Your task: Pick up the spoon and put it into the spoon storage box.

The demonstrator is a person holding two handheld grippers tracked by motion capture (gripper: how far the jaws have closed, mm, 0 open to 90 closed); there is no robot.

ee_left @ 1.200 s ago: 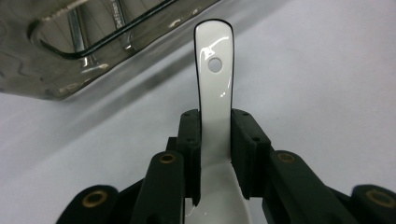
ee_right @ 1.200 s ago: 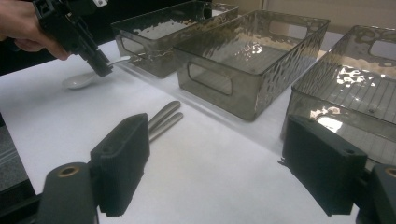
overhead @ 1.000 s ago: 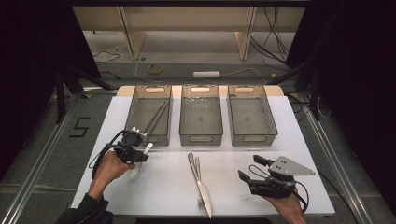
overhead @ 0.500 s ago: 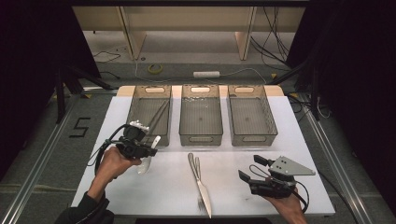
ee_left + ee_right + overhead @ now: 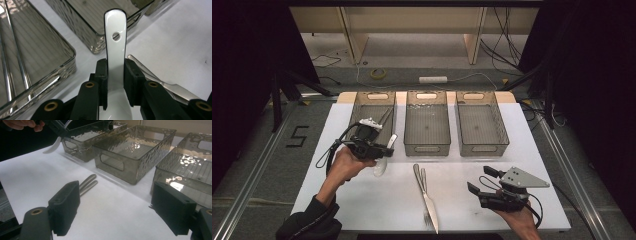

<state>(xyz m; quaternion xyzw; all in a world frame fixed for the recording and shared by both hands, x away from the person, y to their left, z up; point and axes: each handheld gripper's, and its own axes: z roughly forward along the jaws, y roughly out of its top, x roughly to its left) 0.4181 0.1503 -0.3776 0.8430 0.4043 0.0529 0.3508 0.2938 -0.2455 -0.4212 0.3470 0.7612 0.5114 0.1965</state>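
Item 1 — your left tongs [image 5: 384, 146] hold a white spoon [image 5: 381, 167]. The left gripper view shows the grip itself: both pads press the spoon's [image 5: 115, 50] handle at mid-length, the end with its round hole standing out past the tips. The high view adds what that view cannot: the bowl hangs below the tongs, lifted off the white tabletop [image 5: 362, 200], just in front of the near edge of the left bin [image 5: 357, 112].

Item 2 — your right tongs [image 5: 482, 181] stand wide with nothing between them, resting low at the near right of the tabletop. The right gripper view looks through the gap [image 5: 115, 212] at bare white surface.

Item 3: 3 clear grey bins in a row along the far side. The left bin [image 5: 37, 62] holds thin metal pieces, too slight to name; the middle bin [image 5: 427, 120] and right bin [image 5: 482, 122] hold nothing.

Item 4: a knife and fork [image 5: 426, 192] lie side by side, touching, at the centre, handles toward the middle bin. The right gripper view shows their handle ends [image 5: 87, 183] well apart from your right tongs.

Room: open tabletop lies between the cutlery and each hand; the bins' near walls form 1 line.
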